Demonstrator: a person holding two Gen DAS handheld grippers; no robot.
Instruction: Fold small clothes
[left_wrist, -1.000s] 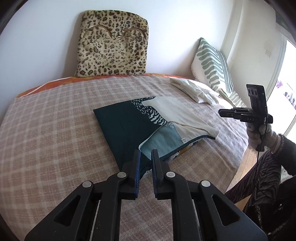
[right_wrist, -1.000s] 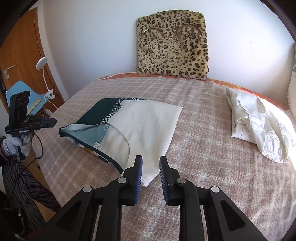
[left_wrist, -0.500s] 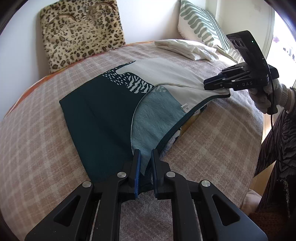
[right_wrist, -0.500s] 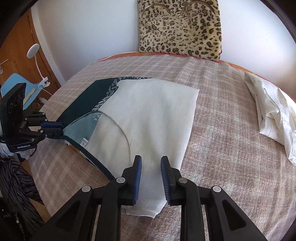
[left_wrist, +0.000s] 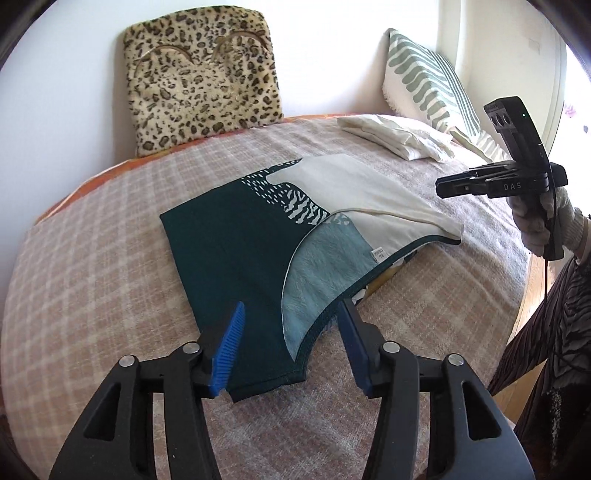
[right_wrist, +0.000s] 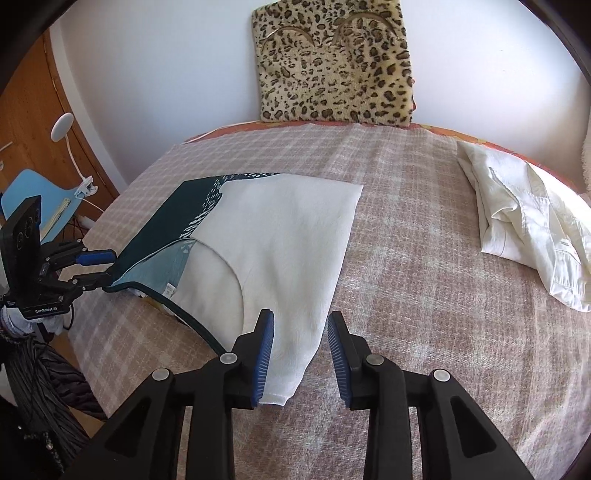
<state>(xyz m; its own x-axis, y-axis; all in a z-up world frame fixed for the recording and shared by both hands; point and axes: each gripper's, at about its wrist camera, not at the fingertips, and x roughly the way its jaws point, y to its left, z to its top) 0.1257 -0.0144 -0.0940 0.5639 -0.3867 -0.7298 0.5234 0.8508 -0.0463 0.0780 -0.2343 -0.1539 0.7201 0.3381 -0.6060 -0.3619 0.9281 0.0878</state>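
Observation:
A sleeveless top, dark green (left_wrist: 229, 243) on one side and cream (right_wrist: 280, 236) on the other, lies flat on the checked bedspread (left_wrist: 92, 288). My left gripper (left_wrist: 291, 343) is open, its blue pads either side of the green shoulder strap (left_wrist: 266, 365). My right gripper (right_wrist: 301, 352) is open around the cream shoulder strap (right_wrist: 291, 365). Each gripper shows in the other's view, the left one (right_wrist: 92, 267) and the right one (left_wrist: 465, 182). A pale blue lining with a label (left_wrist: 378, 254) shows inside the neck.
A folded white shirt (right_wrist: 528, 221) lies at the right of the bed. A leopard cushion (right_wrist: 332, 59) leans on the wall, a striped pillow (left_wrist: 428, 77) beside it. The bed edge (left_wrist: 517, 291) is near the person. A blue chair (right_wrist: 40, 195) and lamp stand left.
Both grippers have opened from nearly shut. Each has come down over a shoulder strap of the top. The right gripper has moved off the neck edge.

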